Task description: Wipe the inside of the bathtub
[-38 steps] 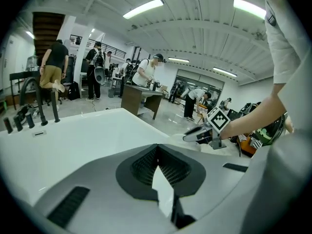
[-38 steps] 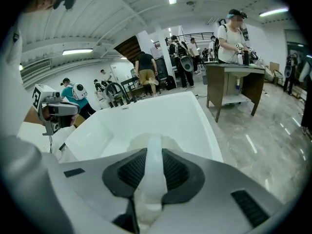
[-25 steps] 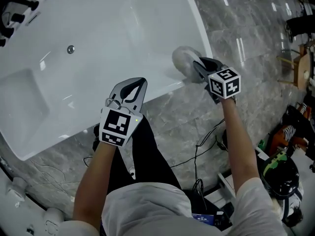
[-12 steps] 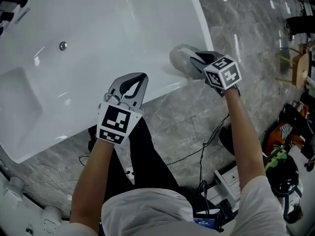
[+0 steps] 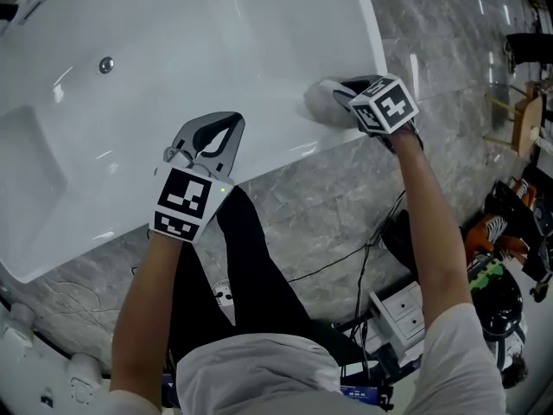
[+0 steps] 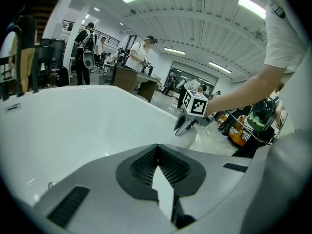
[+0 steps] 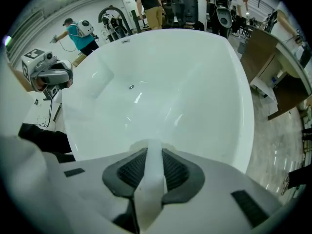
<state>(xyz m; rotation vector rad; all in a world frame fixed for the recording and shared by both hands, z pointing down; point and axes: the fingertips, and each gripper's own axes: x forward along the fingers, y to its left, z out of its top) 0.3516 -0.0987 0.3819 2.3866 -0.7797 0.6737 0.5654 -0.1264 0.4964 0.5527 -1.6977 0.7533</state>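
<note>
Right tongs (image 7: 148, 152) are clamped on a white cloth (image 5: 318, 102) that sits on the tub (image 5: 216, 33) rim, near its right end. Left tongs (image 5: 226, 124) are closed on nothing, over the near rim. From the cloth, the tub's inside stretches ahead and left. It looks smooth and shiny, with grey stone floor (image 5: 449, 50) all around.

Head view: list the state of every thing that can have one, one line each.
Bathtub: empty, no water showing.
Drain: bare, nothing over it.
Cloth: bunched, pressed to the tub near its rim.
Right gripper: shut on the cloth.
Left gripper: shut, empty, above the tub's near rim.
</note>
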